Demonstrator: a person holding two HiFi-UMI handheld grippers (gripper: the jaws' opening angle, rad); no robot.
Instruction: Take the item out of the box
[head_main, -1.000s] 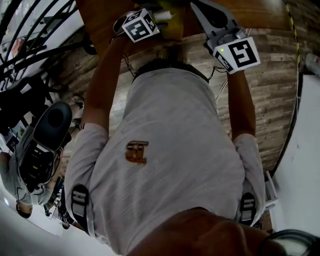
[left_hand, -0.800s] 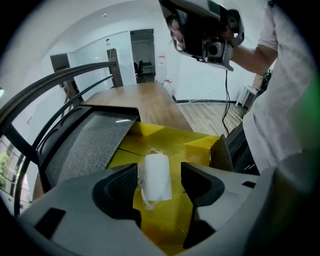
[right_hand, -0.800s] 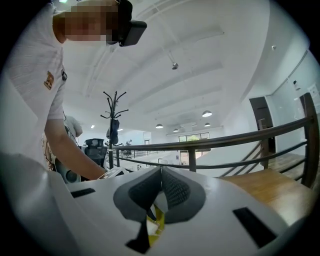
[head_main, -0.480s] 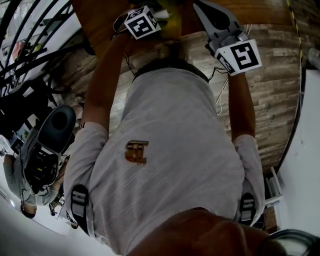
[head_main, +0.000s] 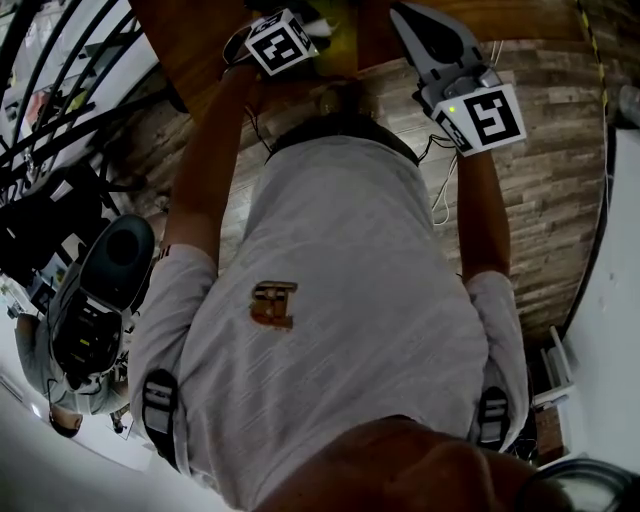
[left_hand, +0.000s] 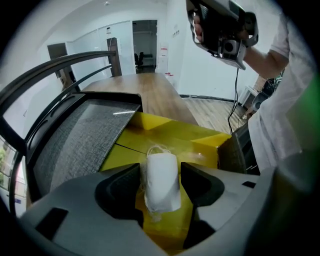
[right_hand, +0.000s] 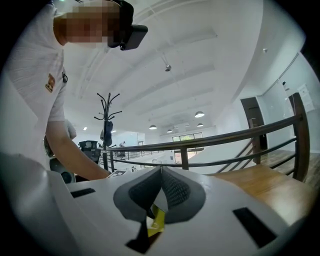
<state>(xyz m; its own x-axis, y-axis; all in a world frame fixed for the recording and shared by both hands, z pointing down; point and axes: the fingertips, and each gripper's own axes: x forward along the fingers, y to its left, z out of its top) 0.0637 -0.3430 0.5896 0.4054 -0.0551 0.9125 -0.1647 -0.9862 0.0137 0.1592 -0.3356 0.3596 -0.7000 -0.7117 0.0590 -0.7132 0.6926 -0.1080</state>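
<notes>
left gripper (left_hand: 161, 172), clamped on the white item (left_hand: 162, 187), should lift straight clear of the yellow box (left_hand: 155, 131) while right gripper (right_hand: 160, 187) pinches its flap (right_hand: 156, 221).

Ahead and left of the left claw (left_hand: 160, 172) sits a grey woven panel (left_hand: 82, 137), a dark curved railing (left_hand: 55, 70) arching over it, and a wooden tabletop (left_hand: 150, 90) runs away beyond — toward a doorway (left_hand: 144, 45). Past the right claw (right_hand: 161, 170) a dark handrail (right_hand: 225, 136) crosses from side to side, with a coat stand (right_hand: 108, 117) behind it on the left and round ceiling lamps (right_hand: 199, 114) glowing above.
</notes>
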